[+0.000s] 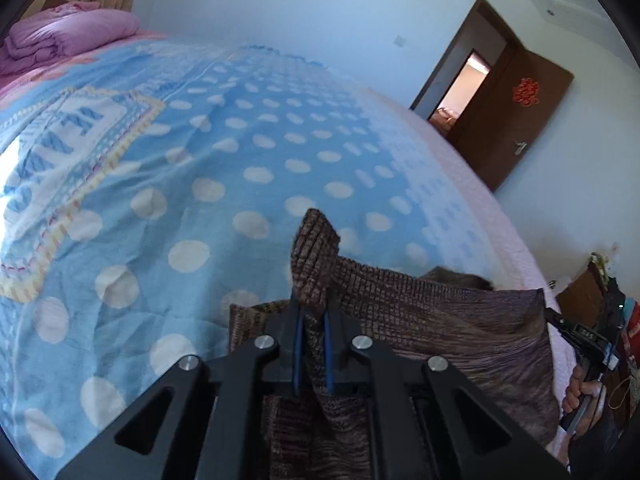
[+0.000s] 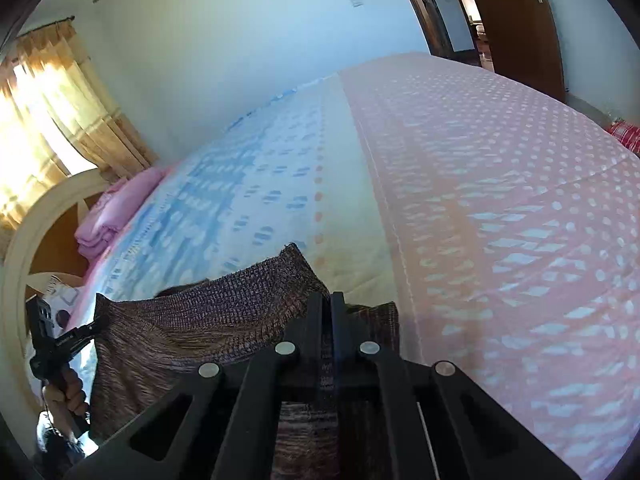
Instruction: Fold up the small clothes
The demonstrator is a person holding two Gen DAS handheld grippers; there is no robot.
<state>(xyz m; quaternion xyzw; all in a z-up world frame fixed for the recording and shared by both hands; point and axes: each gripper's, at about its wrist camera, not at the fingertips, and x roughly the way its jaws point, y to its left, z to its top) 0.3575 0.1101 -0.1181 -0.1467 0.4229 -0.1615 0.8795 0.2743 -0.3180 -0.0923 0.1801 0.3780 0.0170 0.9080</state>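
A brown ribbed knit garment (image 1: 432,320) is held up over the bed, stretched between my two grippers. My left gripper (image 1: 313,300) is shut on one top corner, which pokes up past the fingertips. My right gripper (image 2: 327,300) is shut on the other top corner of the garment (image 2: 208,320). The cloth sags between the two grips. The right gripper with the hand holding it shows at the right edge of the left wrist view (image 1: 556,316). The left gripper shows at the left edge of the right wrist view (image 2: 100,326).
The bed (image 1: 200,168) carries a blue sheet with white dots, turning pink (image 2: 500,200) toward the right. A folded pink quilt (image 1: 68,32) lies at the head. A brown door (image 1: 516,120) stands open beyond the bed. Curtains (image 2: 48,120) hang at the window.
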